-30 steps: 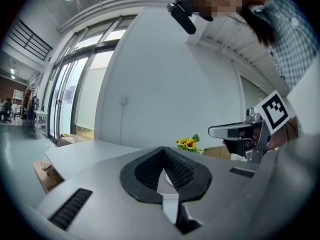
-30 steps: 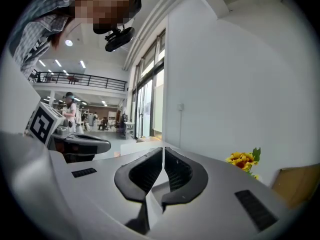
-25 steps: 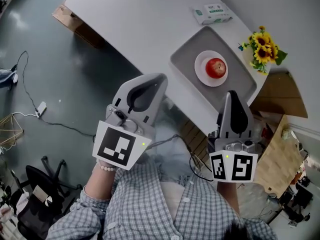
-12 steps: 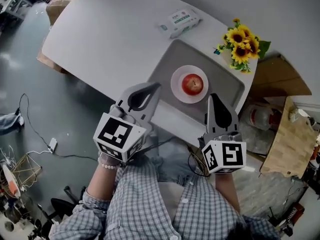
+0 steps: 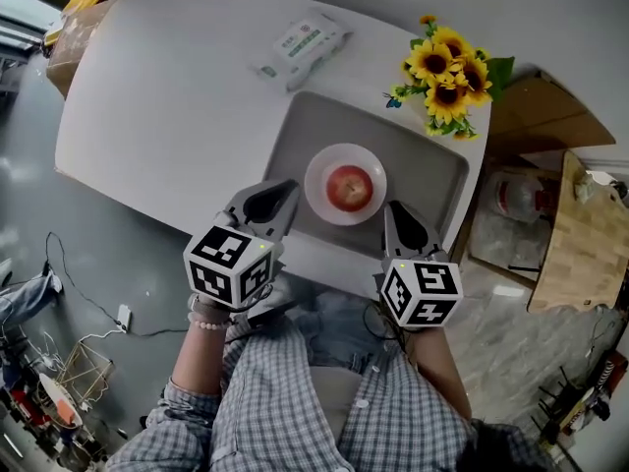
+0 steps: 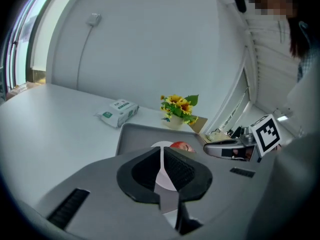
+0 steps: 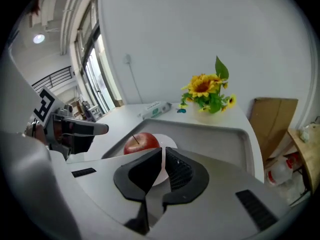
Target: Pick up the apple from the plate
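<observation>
A red apple (image 5: 349, 187) sits on a white plate (image 5: 317, 169) inside a grey tray (image 5: 295, 136) on the white table. My left gripper (image 5: 282, 190) is at the tray's near edge, just left of the plate, with its jaws shut on nothing. At the near right of the plate my right gripper (image 5: 391, 209) is also shut and empty. In the right gripper view the apple (image 7: 141, 143) lies just beyond the gripper's tips (image 7: 162, 151), slightly left. From the left gripper (image 6: 161, 151) the apple (image 6: 182, 146) peeks over the right jaw.
A tissue pack (image 5: 300, 44) lies on the table beyond the tray. A pot of sunflowers (image 5: 447, 67) stands at the tray's far right corner. Off the table's right end are a cardboard box (image 5: 541, 116) and a wooden board (image 5: 590, 234).
Both grippers have moved forward from over the floor to the tray's near edge, flanking the plate. The table and apple now sit closer in the head view.
</observation>
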A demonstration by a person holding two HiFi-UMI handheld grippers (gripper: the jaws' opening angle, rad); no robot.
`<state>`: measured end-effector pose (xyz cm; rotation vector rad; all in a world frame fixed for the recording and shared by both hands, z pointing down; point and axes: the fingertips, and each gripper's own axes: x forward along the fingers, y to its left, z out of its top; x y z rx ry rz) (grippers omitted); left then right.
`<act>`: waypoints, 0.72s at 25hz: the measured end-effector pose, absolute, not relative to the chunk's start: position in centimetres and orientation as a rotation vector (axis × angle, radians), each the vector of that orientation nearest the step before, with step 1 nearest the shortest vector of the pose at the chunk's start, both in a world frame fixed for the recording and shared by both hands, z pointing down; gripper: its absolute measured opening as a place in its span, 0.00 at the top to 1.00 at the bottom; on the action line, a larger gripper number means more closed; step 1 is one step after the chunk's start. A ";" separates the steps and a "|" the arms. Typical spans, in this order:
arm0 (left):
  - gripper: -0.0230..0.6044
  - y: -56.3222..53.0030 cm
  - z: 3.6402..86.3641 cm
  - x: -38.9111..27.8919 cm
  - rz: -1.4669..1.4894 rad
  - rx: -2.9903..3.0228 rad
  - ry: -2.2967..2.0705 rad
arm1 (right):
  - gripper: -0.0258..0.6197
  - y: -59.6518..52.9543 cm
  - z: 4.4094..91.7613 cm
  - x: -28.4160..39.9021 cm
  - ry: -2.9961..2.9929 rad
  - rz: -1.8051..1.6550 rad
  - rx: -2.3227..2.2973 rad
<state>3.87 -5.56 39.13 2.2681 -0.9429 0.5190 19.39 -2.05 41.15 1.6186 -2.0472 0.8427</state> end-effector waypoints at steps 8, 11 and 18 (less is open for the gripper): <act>0.94 -7.2 43.0 5.0 0.620 2.204 -0.796 | 0.91 -2.0 44.9 19.9 -1.925 1.078 1.659; 0.94 -7.2 44.5 5.6 0.713 2.220 -0.719 | 0.91 -2.0 46.1 20.3 -1.869 1.188 1.703; 0.82 -7.2 47.2 6.1 0.837 2.175 -0.606 | 0.82 -2.0 47.9 20.2 -1.792 1.313 1.731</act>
